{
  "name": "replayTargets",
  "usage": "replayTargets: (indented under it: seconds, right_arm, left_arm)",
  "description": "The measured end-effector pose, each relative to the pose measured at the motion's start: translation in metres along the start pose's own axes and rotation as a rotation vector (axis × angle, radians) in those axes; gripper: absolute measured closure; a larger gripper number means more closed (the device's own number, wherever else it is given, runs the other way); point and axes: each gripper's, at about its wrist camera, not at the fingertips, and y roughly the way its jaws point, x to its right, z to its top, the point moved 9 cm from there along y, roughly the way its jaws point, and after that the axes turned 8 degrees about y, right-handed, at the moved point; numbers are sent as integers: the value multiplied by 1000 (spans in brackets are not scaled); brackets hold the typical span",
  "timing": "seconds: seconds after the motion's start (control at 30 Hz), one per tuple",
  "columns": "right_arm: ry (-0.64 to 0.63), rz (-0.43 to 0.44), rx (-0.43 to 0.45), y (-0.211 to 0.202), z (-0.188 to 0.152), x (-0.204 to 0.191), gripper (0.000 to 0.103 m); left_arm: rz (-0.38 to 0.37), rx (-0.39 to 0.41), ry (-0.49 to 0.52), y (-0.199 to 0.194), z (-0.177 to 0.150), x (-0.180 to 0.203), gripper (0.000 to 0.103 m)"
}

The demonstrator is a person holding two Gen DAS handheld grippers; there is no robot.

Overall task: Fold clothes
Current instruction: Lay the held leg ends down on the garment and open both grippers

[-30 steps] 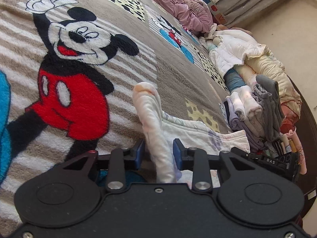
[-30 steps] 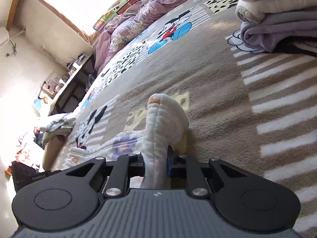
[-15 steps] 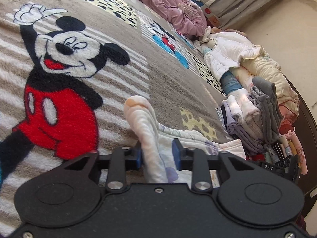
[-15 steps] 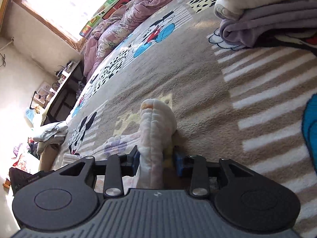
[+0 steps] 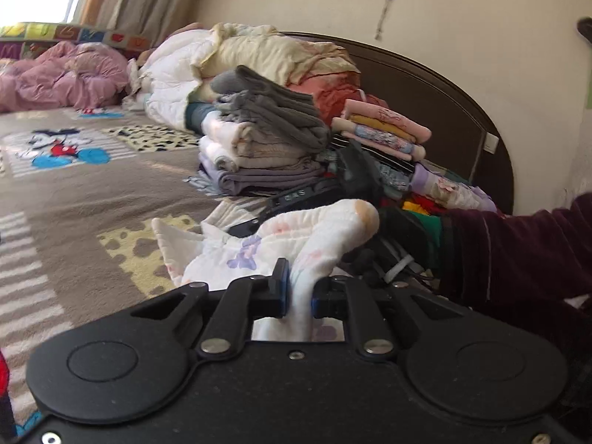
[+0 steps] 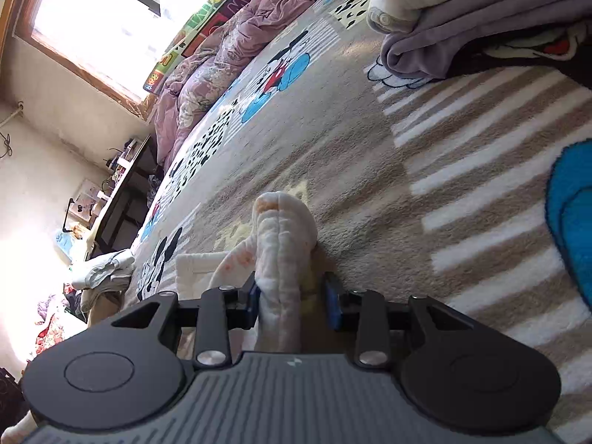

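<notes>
Item: white quilted garment [image 5: 266, 248], soft and puffy, printed with pale lilac and peach flowers, one bunched end tinted orange. It lies on the blanket at lower centre of both wrist views, part spread flat, part gathered into a thick roll that rises between my claws.

Left gripper [image 5: 296, 294]: matte black, blue pads; I read it as pinching a fold of the garment, cloth filling the gap between the pads. The rolled end juts up and to the right of it.

Right gripper [image 6: 292, 298]: black linkage on a ribbed grey body, blue pads; jaws spread. The roll [image 6: 285, 236] rests against the left pad, and a clear gap shows before the right pad.

Surface: plush fleece blanket [image 6: 425, 170], taupe with white stripes, cartoon mouse panels, spotted squares and a yellow patch under the garment.

Behind, centre of the left view: a stack of folded clothes [image 5: 259, 148], lilac, cream and ribbed grey knit on top, with a second pile of pink and yellow pieces to its right against a dark curved headboard [image 5: 444, 88]. A dark purple velvet sleeve [image 5: 518, 251] enters from the right edge.

Room: rumpled pink duvet [image 5: 63, 77] at upper left, cream wall, bright window [image 6: 96, 14] at upper left of the right view, dark desk below it.
</notes>
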Motion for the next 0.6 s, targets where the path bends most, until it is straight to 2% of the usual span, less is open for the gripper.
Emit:
replayTargets:
  seconds: [0.17,0.23,0.33,0.4,0.5,0.57,0.6]
  right_arm:
    - [-11,-19,10,1,1,2,67]
    - [-16,-27,19,2,1,1,67]
    - [-18,-32,24,2,1,1,67]
    - [-11,-29,24,1,1,2,67]
    - [45,32,8,0,2,6,66]
    - [120,96,-9,-1,4,12,73]
    - [188,145,-22,0,5,18,77]
  left_arm:
    - [195,-3,-310,-10,-18,-73,90]
    - [274,-4,-435,-14,-27,-102,81]
    - [391,-6,-621,-22,-41,-144,73]
    - [406,-8,-648,-24,-43,-149,73]
    - [418,-11,-651,-25,-44,-151,75]
    - [378,20,-679,-29,-44,-150,85]
    - [327,53,-714,-31,-43,-149,94]
